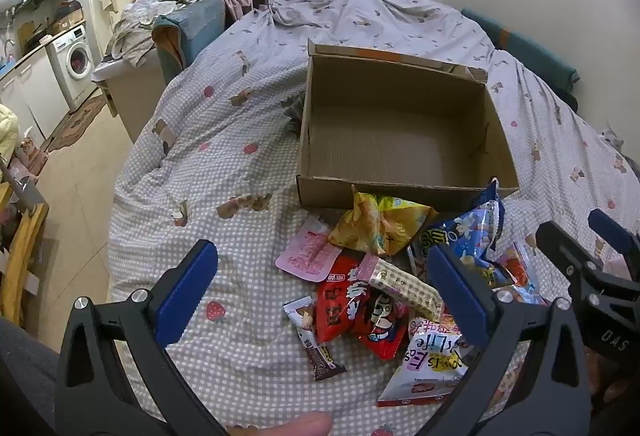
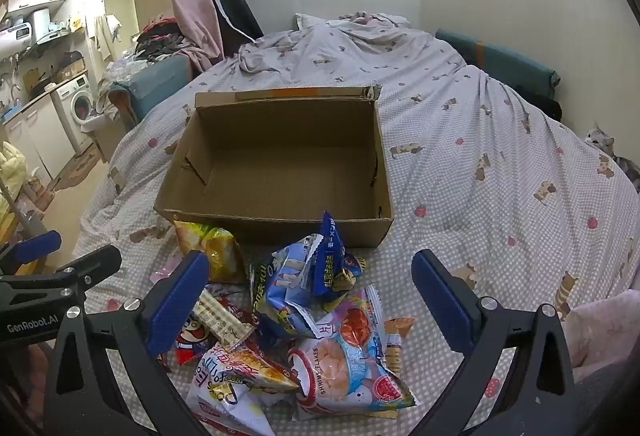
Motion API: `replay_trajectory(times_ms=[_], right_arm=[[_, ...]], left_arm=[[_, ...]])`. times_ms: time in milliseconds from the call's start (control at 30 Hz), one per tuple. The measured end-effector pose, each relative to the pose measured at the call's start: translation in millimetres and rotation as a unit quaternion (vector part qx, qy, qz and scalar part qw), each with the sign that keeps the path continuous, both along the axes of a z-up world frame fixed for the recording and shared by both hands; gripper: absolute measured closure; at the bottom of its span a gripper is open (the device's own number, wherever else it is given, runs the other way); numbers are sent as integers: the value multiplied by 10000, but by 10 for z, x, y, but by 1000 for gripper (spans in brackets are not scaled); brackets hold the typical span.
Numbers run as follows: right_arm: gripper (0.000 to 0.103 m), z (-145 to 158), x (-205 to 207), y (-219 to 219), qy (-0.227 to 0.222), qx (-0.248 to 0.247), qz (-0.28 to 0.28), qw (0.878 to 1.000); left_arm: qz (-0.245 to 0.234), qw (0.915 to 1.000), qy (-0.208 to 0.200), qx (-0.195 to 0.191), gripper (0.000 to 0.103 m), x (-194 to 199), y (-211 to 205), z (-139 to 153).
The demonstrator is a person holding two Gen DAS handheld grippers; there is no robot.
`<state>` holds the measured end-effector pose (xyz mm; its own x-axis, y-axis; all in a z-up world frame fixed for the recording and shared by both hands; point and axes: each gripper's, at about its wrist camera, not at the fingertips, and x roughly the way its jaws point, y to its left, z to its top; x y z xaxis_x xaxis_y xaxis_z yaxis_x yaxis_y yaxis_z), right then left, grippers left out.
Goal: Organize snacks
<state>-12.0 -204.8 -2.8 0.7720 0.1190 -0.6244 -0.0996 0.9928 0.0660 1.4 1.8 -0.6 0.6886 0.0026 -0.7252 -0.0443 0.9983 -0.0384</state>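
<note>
Snack pile (image 2: 296,324) heaped on the bed (image 2: 480,171), on a checked quilt printed with strawberries and bears, just in front of the near wall of an open cardboard box (image 2: 276,163). Box upright, flaps gone or folded, nothing inside.

In the pile: yellow chip bag (image 1: 380,224) touching the box's front wall; blue-and-white bag (image 2: 288,296) beside it, standing crumpled; red packet with cartoon face (image 1: 360,312) lying flat; pink sealed cup lid-up (image 1: 308,254) at the pile's left edge; small brown bar (image 1: 316,344) nearest the left camera; shrimp-flakes bag (image 2: 352,372) closest to the right camera; beige patterned wrapper (image 1: 404,286) across the red packet.

Left hand-held gripper (image 1: 316,296) hanging over the pile's left side, jaws spread wide, blue pads clear of every packet, holding nothing. Right hand-held gripper (image 2: 312,300) likewise gaping, pointing down at the pile, pads apart from the bags, empty. Each visible at the edge of the other's view.

Grey tabby cat (image 2: 604,141) at the bed's far right edge. Washing machine (image 1: 78,61) off to the left in the kitchen area.
</note>
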Motion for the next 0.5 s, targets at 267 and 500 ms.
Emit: replay_trajectory(times_ms=[267,500], right_arm=[[0,21,18,33,-15,-21,-7,10000],[0,22,14,22,6,-22,-6,10000]], left_arm=[[-3,10000,64,-10,0,-8,21,-17],[0,10000,5,65,0,-21,13,-5]])
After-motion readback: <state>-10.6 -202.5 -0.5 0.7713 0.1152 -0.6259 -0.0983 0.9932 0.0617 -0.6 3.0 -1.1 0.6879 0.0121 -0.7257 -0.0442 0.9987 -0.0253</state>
